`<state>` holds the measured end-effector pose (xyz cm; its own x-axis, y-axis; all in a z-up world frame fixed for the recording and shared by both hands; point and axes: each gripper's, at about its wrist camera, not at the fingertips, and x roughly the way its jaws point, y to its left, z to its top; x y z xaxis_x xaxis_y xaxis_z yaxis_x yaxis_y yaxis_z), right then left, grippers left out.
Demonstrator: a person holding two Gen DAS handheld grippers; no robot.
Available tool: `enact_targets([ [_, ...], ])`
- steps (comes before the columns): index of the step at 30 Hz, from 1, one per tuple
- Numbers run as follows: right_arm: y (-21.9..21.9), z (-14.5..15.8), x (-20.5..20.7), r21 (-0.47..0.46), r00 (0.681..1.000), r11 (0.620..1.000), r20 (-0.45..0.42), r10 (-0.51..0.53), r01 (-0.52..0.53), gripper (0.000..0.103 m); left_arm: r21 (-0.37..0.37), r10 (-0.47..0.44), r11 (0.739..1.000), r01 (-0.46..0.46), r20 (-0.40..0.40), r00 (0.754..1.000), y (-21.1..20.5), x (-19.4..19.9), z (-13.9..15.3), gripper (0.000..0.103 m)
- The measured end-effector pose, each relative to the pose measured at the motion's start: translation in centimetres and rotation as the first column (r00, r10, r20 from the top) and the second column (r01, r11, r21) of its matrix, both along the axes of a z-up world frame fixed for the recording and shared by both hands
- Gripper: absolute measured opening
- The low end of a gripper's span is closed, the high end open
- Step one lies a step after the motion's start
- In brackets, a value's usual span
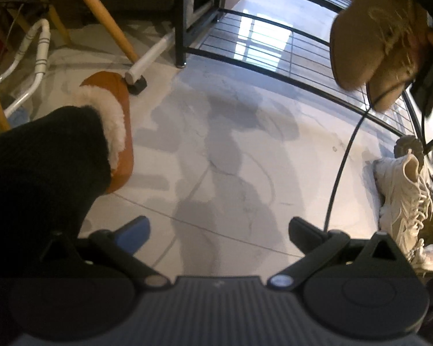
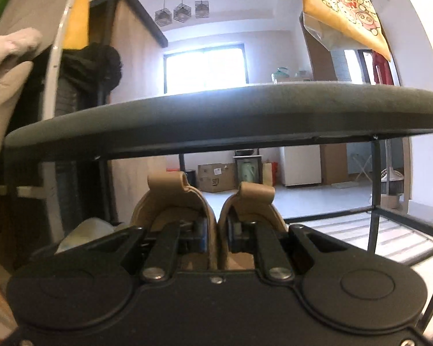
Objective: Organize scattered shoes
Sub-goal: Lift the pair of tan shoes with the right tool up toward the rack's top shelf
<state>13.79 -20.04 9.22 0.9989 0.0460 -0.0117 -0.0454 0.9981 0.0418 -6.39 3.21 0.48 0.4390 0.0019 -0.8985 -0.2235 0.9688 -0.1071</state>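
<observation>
My left gripper [image 1: 219,230] is open and empty, low over the pale floor. To its left lies a brown slipper [image 1: 117,121] with white fleece lining, partly hidden by a dark sleeve. A white laced sneaker [image 1: 407,199] lies at the right. My right gripper [image 2: 216,230] is shut on a pair of tan boots [image 2: 184,199], one finger inside each boot, holding them in front of the black shoe rack [image 2: 216,144]. In the left wrist view the tan boots [image 1: 369,43] hang above the rack's wire shelf [image 1: 274,46].
Wooden chair legs [image 1: 101,11] and a white tube frame [image 1: 40,54] stand at the left. A black cable [image 1: 340,167] hangs beside the sneaker. The rack has a padded dark top [image 2: 231,103] and a lower slatted shelf [image 2: 389,230]. A beige cloth [image 2: 5,86] sits at the left.
</observation>
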Motion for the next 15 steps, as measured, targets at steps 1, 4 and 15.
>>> enact_targets([
  [1,0.2,0.5,0.9,-0.019,1.000,1.000,0.009,-0.006,0.006,0.012,-0.004,-0.001,1.000,0.001,0.004,1.000,0.0,0.0,0.1,0.102],
  [4,1.0,1.5,3.5,-0.061,0.999,0.998,0.032,-0.026,0.028,0.012,-0.015,-0.005,1.000,0.006,0.018,1.000,0.0,0.0,0.5,0.102],
  [15,0.8,0.9,13.0,-0.103,0.992,0.992,-0.093,-0.085,0.075,0.013,-0.009,0.004,1.000,-0.004,0.025,1.000,0.2,0.5,0.7,0.102],
])
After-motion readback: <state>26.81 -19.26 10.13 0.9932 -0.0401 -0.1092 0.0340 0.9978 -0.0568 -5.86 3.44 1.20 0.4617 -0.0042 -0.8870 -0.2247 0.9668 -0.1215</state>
